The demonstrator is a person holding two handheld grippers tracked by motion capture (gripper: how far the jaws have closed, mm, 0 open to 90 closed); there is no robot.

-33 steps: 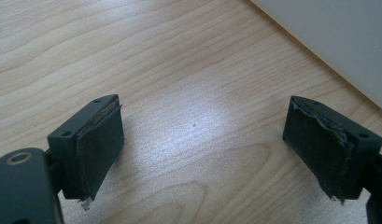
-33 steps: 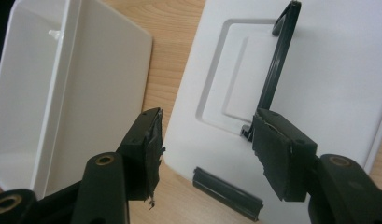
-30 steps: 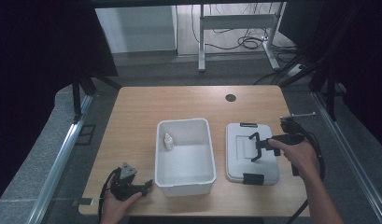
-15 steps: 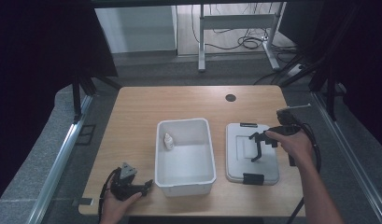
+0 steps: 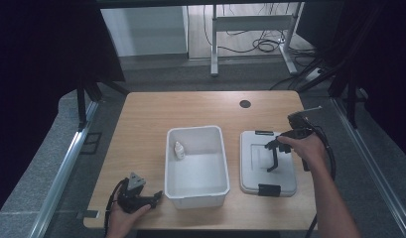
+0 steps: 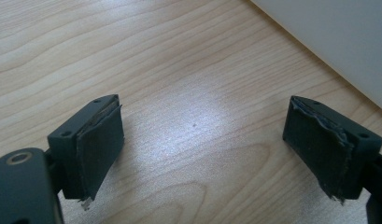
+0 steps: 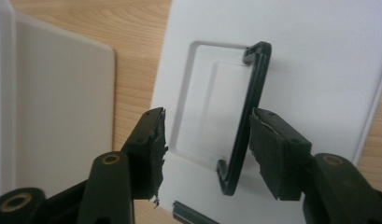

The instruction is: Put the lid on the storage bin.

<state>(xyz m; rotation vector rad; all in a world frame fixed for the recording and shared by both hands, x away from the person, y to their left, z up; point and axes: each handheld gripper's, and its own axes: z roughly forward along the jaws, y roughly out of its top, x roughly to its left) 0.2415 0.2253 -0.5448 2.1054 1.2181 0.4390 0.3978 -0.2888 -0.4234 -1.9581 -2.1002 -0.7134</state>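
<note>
A white lid (image 5: 285,173) lies flat on the table right of a white bin (image 5: 195,186). Its black handle (image 5: 273,163) stands raised. My right gripper (image 5: 276,148) hovers over the lid. In the right gripper view the handle (image 7: 249,116) stands between the jaws of my right gripper (image 7: 207,126), close to the right pad (image 7: 272,154) and well apart from the left one. Those jaws have just been closing and are still open. A small white bottle (image 5: 178,150) stands inside the bin. My left gripper (image 5: 153,197) rests open on the wood by the bin's front left corner.
The wooden table (image 5: 141,129) has a round black cable hole (image 5: 245,103) at the back. In the left gripper view the bin's wall (image 6: 338,37) rises just beyond my left gripper (image 6: 202,135). Metal rails run along both sides of the table.
My right hand has shifted a little left over the lid, bringing its jaws around the raised handle. The left hand and its gripper have stayed put.
</note>
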